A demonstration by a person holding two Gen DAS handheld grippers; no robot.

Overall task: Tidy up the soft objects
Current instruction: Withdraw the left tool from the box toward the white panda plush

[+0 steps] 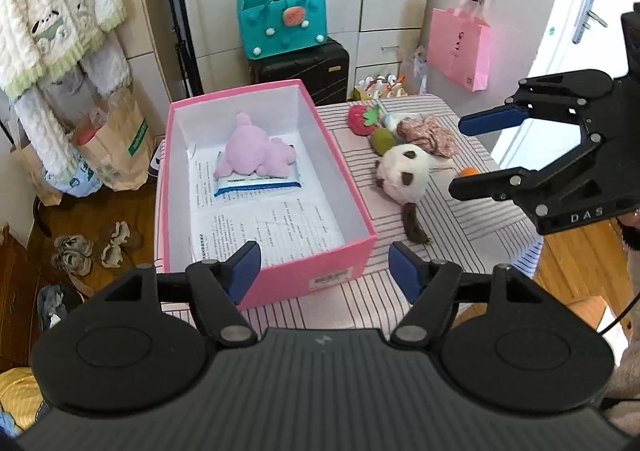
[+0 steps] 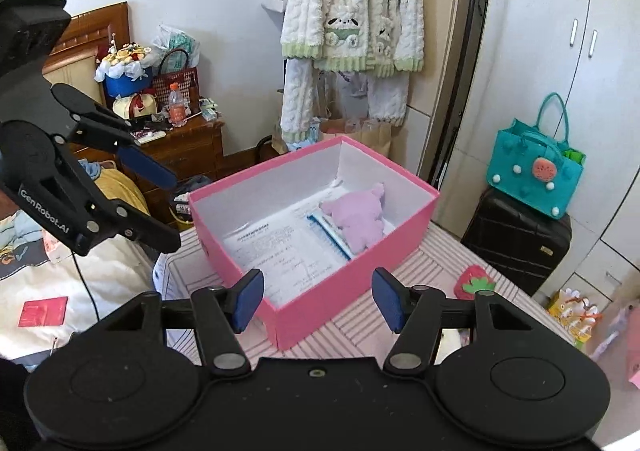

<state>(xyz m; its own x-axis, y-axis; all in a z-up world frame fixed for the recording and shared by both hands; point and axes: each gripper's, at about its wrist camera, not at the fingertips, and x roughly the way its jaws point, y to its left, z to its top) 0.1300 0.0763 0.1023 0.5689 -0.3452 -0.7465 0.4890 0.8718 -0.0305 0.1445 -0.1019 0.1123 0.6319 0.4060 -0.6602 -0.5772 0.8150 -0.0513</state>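
A pink box [image 1: 344, 271] [image 2: 320, 307] stands open on the striped table. Inside it a purple plush [image 1: 252, 151] [image 2: 356, 223] lies on a tissue pack [image 1: 256, 185] over printed paper. To the right of the box lie a panda plush [image 1: 404, 175], a strawberry plush [image 1: 362, 119] [image 2: 474, 283], a green soft toy [image 1: 382, 139] and a floral scrunchie [image 1: 428, 133]. My left gripper [image 1: 324, 271] is open and empty above the box's near wall. My right gripper [image 2: 318, 295] is open and empty at the box's near corner; in the left wrist view it [image 1: 460, 153] hovers right of the panda.
The striped table [image 1: 460, 219] ends close behind the toys. A black suitcase [image 1: 304, 67] with a teal bag [image 1: 280, 23] stands behind the table. A pink bag [image 1: 460, 47] hangs at the right. Paper bags and shoes sit on the floor at left.
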